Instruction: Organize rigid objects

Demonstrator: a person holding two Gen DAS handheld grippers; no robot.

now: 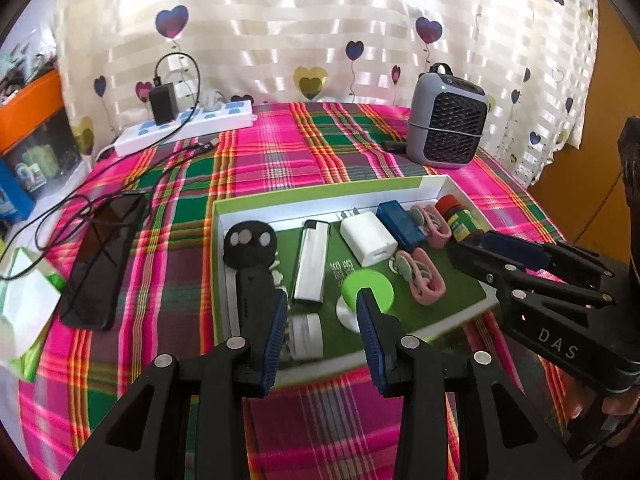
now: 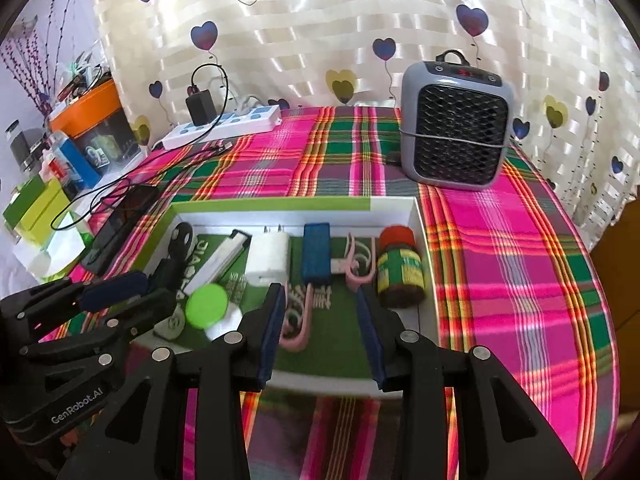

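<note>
A shallow green-and-white box (image 1: 320, 194) (image 2: 280, 204) lies on the plaid cloth. In it are a black round-headed tool (image 1: 250, 245), a silver lighter (image 1: 311, 264) (image 2: 222, 258), a white charger (image 1: 368, 242) (image 2: 268, 258), a blue case (image 1: 400, 224) (image 2: 317, 252), pink clips (image 1: 428, 280) (image 2: 360, 264), a small jar (image 1: 460, 220) (image 2: 400, 266), a green disc (image 1: 370, 290) (image 2: 206, 305) and a white roll (image 1: 306, 336). My left gripper (image 1: 322, 312) (image 2: 132, 292) is open above the box's near left part. My right gripper (image 2: 320, 300) (image 1: 472, 254) is open above the near right part, empty.
A grey heater (image 1: 448, 120) (image 2: 456, 120) stands at the back right. A white power strip (image 1: 188, 126) (image 2: 224, 124) with a black adapter lies at the back left. A black phone (image 1: 106, 260) with cables lies left of the box. Cartons crowd the left edge.
</note>
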